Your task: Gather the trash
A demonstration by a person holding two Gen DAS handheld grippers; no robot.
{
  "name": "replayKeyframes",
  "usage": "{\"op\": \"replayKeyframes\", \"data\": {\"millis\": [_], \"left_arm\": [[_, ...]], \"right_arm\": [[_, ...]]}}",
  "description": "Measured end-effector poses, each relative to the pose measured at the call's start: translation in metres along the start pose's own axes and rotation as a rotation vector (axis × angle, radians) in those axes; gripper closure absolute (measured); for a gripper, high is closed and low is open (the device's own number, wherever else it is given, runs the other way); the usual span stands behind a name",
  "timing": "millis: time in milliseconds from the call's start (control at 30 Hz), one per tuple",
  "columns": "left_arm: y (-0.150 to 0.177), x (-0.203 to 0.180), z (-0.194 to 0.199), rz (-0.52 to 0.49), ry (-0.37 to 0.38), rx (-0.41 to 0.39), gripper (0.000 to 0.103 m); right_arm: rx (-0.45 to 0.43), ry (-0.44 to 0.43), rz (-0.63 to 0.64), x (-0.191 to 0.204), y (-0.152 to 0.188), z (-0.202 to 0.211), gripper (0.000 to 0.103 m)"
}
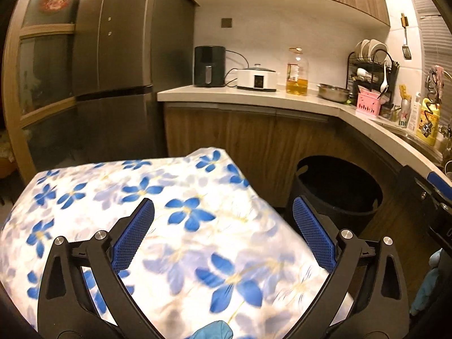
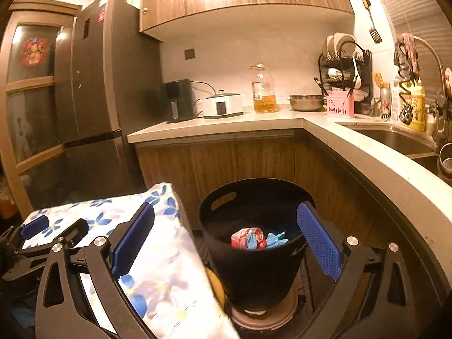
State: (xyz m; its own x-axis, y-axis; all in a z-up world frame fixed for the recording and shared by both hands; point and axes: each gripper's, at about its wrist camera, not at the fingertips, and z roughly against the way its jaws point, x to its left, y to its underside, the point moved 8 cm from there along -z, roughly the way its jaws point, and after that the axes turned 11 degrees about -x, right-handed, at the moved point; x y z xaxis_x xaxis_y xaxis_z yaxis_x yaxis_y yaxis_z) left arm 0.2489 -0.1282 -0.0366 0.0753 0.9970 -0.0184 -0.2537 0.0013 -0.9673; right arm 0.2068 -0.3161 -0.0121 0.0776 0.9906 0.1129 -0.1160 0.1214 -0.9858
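Observation:
A black round trash bin [image 2: 254, 260] stands on the floor by the wooden cabinets; it also shows in the left wrist view [image 1: 339, 192]. Inside it lie a red wrapper [image 2: 247, 237] and a crumpled blue glove [image 2: 275, 238]. My right gripper [image 2: 226, 240] is open and empty, held above the bin. My left gripper [image 1: 223, 231] is open and empty above a table covered with a white cloth with blue flowers [image 1: 158, 197]. The left gripper also shows at the left of the right wrist view [image 2: 53, 228].
An L-shaped counter [image 2: 367, 147] wraps around the bin, with an air fryer [image 1: 209, 66], a cooker [image 1: 255, 79], an oil bottle [image 1: 296, 73], a steel bowl [image 1: 333, 91], a dish rack [image 1: 370, 65] and a sink [image 2: 395, 138]. A tall fridge [image 1: 118, 42] stands left.

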Motion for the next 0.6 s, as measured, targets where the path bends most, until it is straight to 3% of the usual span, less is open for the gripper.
{"op": "replayKeyframes", "data": {"millis": [400, 600], "left_arm": [[0.011, 0.038, 0.076, -0.022, -0.096, -0.047, 0.006], [0.015, 0.048, 0.102, -0.027, -0.109, -0.057, 0.006]], "right_arm": [[0.046, -0.057, 0.043, 0.044, 0.024, 0.061, 0.006], [0.049, -0.071, 0.05, 0.056, 0.027, 0.08, 0.006]]}}
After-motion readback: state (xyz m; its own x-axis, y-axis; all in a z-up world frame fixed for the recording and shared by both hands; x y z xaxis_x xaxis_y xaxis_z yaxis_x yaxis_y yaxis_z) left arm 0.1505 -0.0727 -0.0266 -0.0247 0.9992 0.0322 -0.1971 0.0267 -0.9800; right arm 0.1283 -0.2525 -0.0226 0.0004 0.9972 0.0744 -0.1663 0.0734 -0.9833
